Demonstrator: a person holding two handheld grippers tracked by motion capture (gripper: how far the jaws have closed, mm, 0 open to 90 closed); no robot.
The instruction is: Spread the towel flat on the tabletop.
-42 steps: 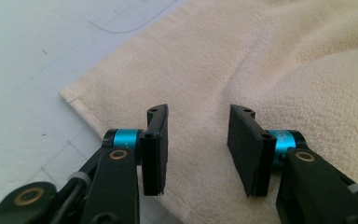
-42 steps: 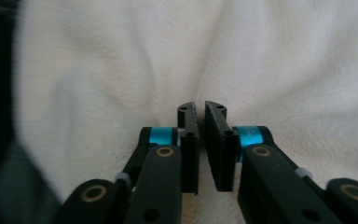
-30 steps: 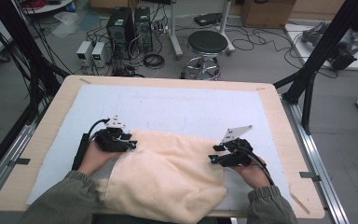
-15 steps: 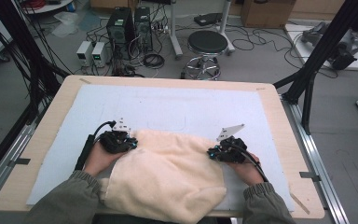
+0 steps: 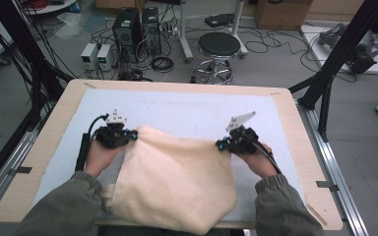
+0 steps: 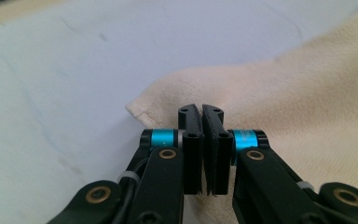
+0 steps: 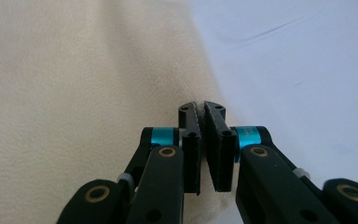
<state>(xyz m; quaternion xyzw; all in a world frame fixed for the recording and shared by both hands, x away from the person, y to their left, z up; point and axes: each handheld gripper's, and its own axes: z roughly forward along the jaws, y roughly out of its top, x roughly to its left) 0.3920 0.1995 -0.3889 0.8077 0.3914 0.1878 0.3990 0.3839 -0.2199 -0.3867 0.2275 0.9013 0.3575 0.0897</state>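
Note:
A cream towel (image 5: pixel 172 182) lies bunched on the near half of the white mat (image 5: pixel 177 110) and hangs over the front edge. My left gripper (image 5: pixel 134 133) holds the towel's far left corner. In the left gripper view its jaws (image 6: pixel 201 112) are shut, having just closed, with the towel (image 6: pixel 307 107) at and behind them. My right gripper (image 5: pixel 220 144) grips the far right edge. Its jaws (image 7: pixel 201 109) are also freshly shut, with a sliver of cloth pinched between them and the towel (image 7: pixel 74 93) spreading to the left. The edge between the two grippers is raised slightly.
The mat covers a wooden table (image 5: pixel 59 118) with bare mat beyond the towel. Behind the table, the floor holds a round stool (image 5: pixel 219 46), computer towers (image 5: pixel 128 24) and cables. Black frame posts (image 5: pixel 334 64) stand at both sides.
Both grippers have closed on the towel's far edge and lifted a little, drawing that edge up and farther onto the mat.

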